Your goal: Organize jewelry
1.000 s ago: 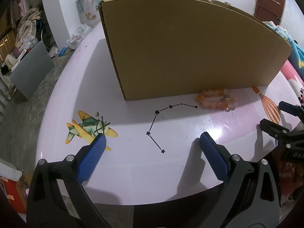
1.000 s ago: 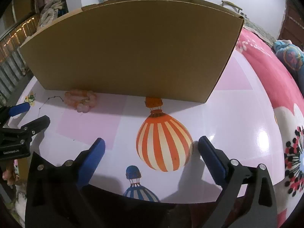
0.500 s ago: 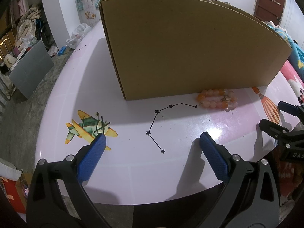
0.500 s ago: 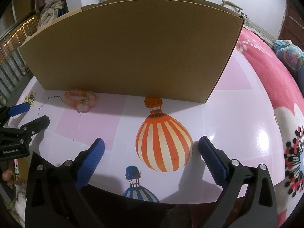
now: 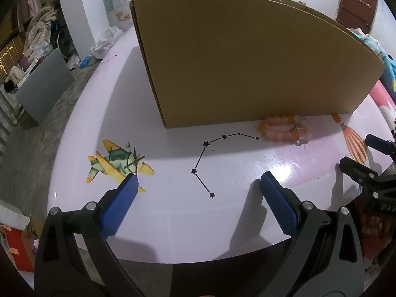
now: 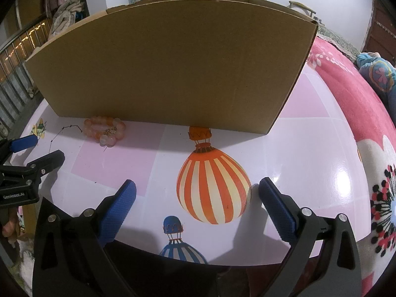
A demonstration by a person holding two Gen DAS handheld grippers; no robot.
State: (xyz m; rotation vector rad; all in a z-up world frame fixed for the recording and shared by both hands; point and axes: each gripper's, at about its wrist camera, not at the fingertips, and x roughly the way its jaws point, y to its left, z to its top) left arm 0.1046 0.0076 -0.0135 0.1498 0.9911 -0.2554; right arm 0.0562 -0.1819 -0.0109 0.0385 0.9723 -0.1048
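Orange and pale pink bead bracelets [image 5: 284, 130] lie in a small heap on the table just in front of a large brown cardboard box [image 5: 247, 61]; they also show in the right wrist view [image 6: 105, 131], with the box [image 6: 173, 66] behind them. My left gripper [image 5: 198, 185] is open and empty over the near table edge, left of the beads. My right gripper [image 6: 196, 189] is open and empty over the printed orange balloon, right of the beads. Each gripper shows at the other view's edge.
The table [image 5: 111, 99] has a glossy pink and white cover printed with a plane, a star line and balloons. A red flowered blanket [image 6: 358, 113] lies to the right. Floor clutter and a grey panel [image 5: 42, 84] are at the left.
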